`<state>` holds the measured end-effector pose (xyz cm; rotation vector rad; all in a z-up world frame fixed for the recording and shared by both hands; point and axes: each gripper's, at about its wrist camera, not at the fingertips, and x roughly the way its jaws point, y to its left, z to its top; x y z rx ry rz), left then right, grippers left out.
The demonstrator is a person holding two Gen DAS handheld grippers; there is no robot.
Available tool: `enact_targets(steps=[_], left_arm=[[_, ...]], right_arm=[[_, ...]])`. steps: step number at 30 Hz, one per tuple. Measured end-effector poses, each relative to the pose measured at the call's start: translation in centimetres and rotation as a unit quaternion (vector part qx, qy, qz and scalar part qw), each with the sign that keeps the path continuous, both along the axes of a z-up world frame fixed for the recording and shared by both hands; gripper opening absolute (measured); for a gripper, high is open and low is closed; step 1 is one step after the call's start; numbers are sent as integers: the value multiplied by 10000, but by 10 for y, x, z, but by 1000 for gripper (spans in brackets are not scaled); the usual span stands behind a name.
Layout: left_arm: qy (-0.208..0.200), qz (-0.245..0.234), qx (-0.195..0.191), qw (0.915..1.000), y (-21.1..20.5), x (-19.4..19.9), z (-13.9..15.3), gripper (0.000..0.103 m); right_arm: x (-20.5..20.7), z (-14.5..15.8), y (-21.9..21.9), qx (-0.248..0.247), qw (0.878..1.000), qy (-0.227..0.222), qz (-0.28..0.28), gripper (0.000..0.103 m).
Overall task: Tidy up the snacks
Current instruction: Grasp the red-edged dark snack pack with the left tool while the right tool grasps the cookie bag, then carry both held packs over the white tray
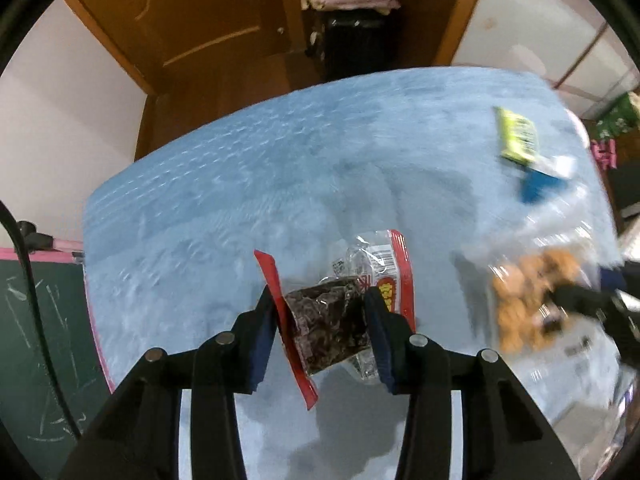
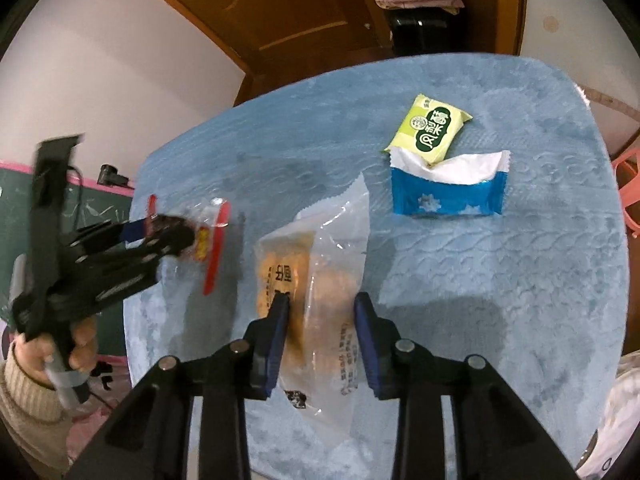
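Pointing steeply down: left gripper clamps red-edged packet.

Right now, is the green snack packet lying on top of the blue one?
Yes, the green packet overlaps the upper edge of the blue packet.

A blue plush-covered table bears a yellow-green packet and a blue-white packet

In the left wrist view, motion blur smears the clear bag of golden-brown snacks, the right gripper at it and the yellow-green packet, leaving its print unreadable. In the right wrist view the left gripper is blurred too (fingertips indistinct), and the person's cream sleeve is cut off at the frame edge.
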<state>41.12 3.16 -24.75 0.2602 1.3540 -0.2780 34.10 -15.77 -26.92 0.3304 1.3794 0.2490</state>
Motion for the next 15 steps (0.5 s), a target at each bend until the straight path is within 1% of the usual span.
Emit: enact_targets(steps=[3,4,6,10,11,12,13,15], left_arm=[[-159,-169,-160,9996,8,-32,39,41],[-228,-269,-258,9990,10,-49,58,41],[-314,-369,-346,9982,16,-68,82,42],[-425,-683,-540,9953,13,-136,129,42],[-445,-739,-581,9946,14,-150,137,42],[-468,-801,-622,9937,13,-164,144,42],[-544,-889,-645,9925,10,-184,153,42],[-657,-980,-600,9912,8,-210,163,42]], right_arm=[[-15,24,-4,73,9999,-137,-35,34],[-19,29,-4,90,9998,-176,-58,34],[-35,51,-5,132,9993,-329,-121,34],[-83,100,-7,231,9971,-682,-225,34],[-101,116,-6,210,9963,-799,-235,34],[-114,124,-6,188,9957,-867,-250,34],[-135,139,-8,148,9948,-966,-282,34],[-167,158,-8,91,9933,-1091,-369,34]])
